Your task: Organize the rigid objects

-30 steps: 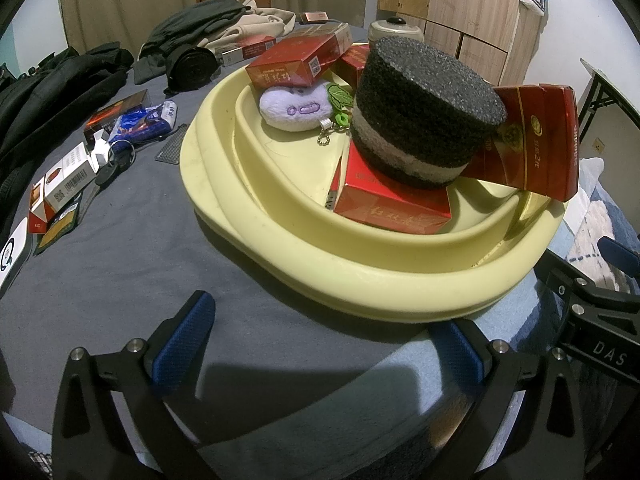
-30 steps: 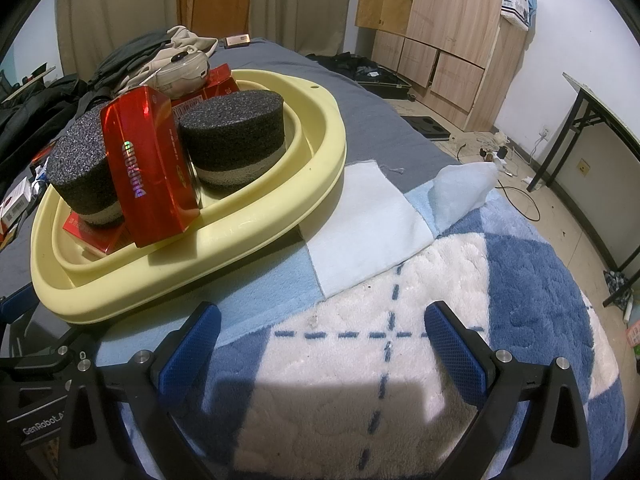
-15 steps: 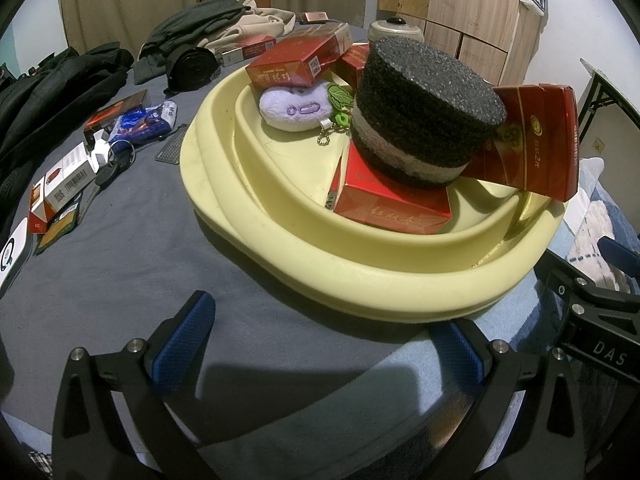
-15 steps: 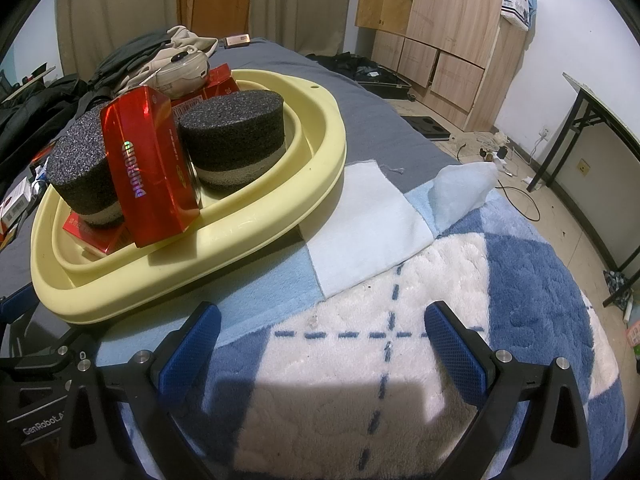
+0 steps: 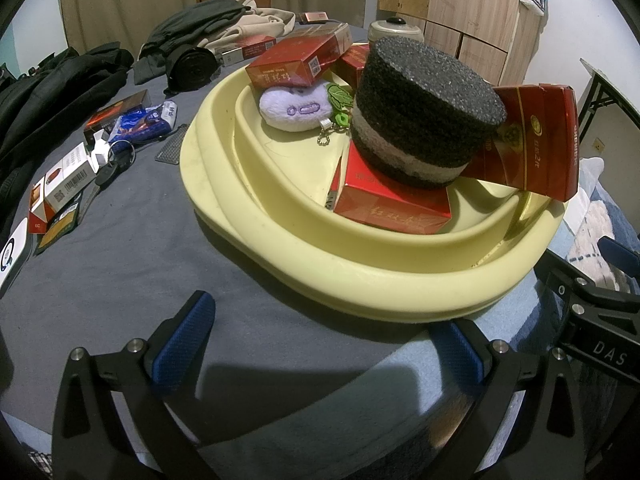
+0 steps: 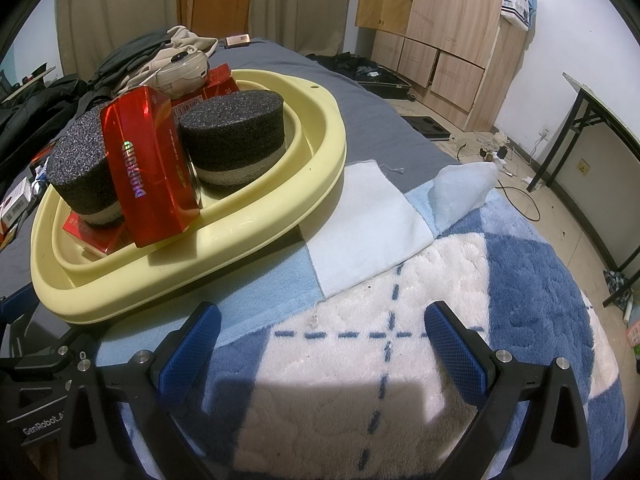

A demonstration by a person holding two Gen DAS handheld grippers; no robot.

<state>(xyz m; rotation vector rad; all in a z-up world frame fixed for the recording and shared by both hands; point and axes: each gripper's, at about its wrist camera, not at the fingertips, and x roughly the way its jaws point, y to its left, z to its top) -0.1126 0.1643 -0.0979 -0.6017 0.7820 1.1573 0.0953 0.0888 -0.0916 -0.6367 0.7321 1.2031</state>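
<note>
A pale yellow basin sits on the grey bed and also shows in the right wrist view. It holds red boxes, a shiny red carton standing upright, two black foam cylinders, a purple plush keychain and a white case. My left gripper is open and empty just in front of the basin's near rim. My right gripper is open and empty over a blue-and-white blanket, right of the basin.
Small boxes and packets, keys and a blue pouch lie on the grey sheet left of the basin. Dark clothes are piled at the back left. A wooden wardrobe and a folding table stand to the right.
</note>
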